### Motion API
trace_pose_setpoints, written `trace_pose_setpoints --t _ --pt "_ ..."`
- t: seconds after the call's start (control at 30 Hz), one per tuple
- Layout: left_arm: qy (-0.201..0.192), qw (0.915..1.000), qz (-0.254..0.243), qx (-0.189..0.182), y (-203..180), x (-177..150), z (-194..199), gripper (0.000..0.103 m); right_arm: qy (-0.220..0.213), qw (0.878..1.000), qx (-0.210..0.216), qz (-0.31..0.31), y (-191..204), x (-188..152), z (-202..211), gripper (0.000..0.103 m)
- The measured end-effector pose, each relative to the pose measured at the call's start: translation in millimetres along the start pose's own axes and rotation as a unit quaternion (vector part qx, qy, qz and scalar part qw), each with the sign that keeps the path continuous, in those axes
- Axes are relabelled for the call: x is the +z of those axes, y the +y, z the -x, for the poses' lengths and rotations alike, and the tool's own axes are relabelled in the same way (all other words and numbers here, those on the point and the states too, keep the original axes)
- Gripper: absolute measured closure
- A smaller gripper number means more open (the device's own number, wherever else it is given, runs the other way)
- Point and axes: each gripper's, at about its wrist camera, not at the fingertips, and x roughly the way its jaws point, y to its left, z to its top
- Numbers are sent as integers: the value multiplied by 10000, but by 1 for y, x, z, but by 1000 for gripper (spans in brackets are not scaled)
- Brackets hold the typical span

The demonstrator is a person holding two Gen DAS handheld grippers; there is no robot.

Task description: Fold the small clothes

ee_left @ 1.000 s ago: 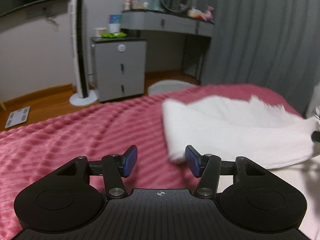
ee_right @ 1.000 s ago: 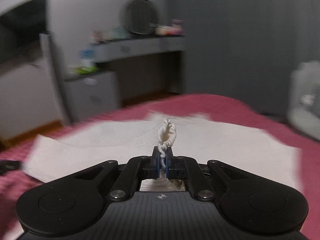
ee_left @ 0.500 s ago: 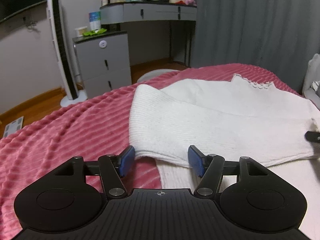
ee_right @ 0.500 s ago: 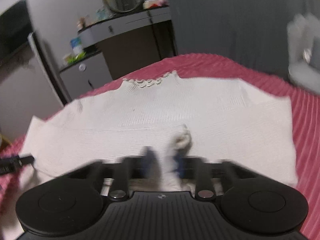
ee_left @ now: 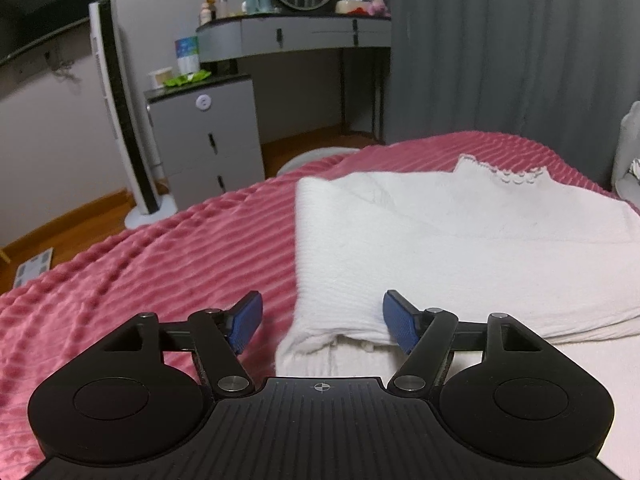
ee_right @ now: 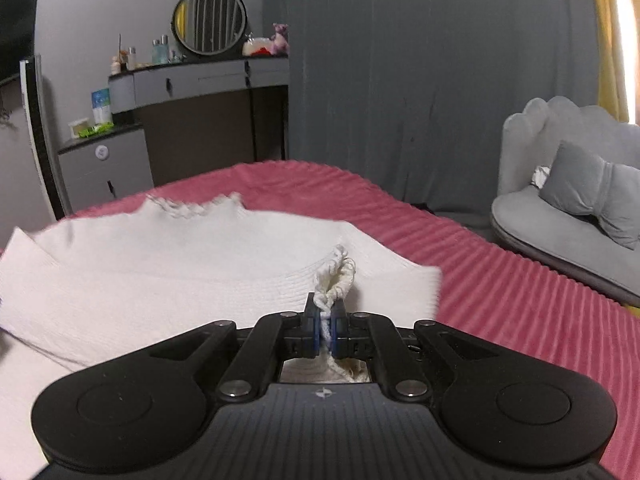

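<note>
Left gripper [ee_left: 322, 322]: spread wide over sweater [ee_left: 440, 248] corner | right gripper [ee_right: 325, 326]: pinches bunched sweater [ee_right: 180, 264] edge | pink blanket [ee_left: 160, 264] underneath

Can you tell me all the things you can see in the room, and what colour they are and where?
sweater: one, white, lying folded on the blanket
blanket: one, pink, ribbed, covering the bed
drawer cabinet: one, grey, beyond the bed
tower fan: one, white and black, left of the cabinet
dressing table: one, grey, by the wall
round mirror: one, on the dressing table
curtain: grey, behind the bed
sofa: one, grey, right of the bed
left gripper: black, blue pads, open, at the sweater's corner
right gripper: black, shut on sweater cloth
</note>
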Motion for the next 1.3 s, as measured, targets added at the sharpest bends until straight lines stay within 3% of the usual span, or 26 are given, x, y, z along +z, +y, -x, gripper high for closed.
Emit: trace_pose_setpoints --t 0.1,0.37,0.47,0.6,0.67,0.8,0.83,0.9,0.97,1.03,1.2,1.3 --pt "75 9999 112 39 3 -1 -3 26 178 9998 21 -2 -6 -7 -5 99" --pt "-126 9999 46 87 2 4 12 28 59 9999 -115 -6 -10 -10 2 99" --pt "-149 9998 96 46 0 9 13 28 351 9993 -122 -20 -14 -14 -4 97" --pt "-190 9998 37 -31 -9 13 12 28 114 9984 -387 -390 -20 -3 16 91" --pt "-103 9999 1 -121 -16 15 7 27 -4 9977 -18 -673 -20 4 24 91" --pt "45 9994 119 -316 -26 14 -1 27 237 9861 1036 -1278 -13 8 27 90" --pt "65 9995 81 -283 -29 13 -4 26 276 9844 1115 -1331 -11 5 26 90" --pt "194 9995 -65 -242 -35 10 -12 24 303 9880 1104 -1035 -1 -2 19 90" --pt "306 9990 -311 -73 -40 5 -21 20 796 9898 962 -685 7 -16 1 91" --pt "271 9988 -419 10 -39 1 -23 14 626 9921 963 -495 7 -24 0 91" --pt "304 9994 43 -188 -24 0 -11 17 611 9944 810 -284 8 -19 8 91" --pt "190 9994 -245 -129 -33 0 -10 16 533 9974 471 80 11 -16 8 91"
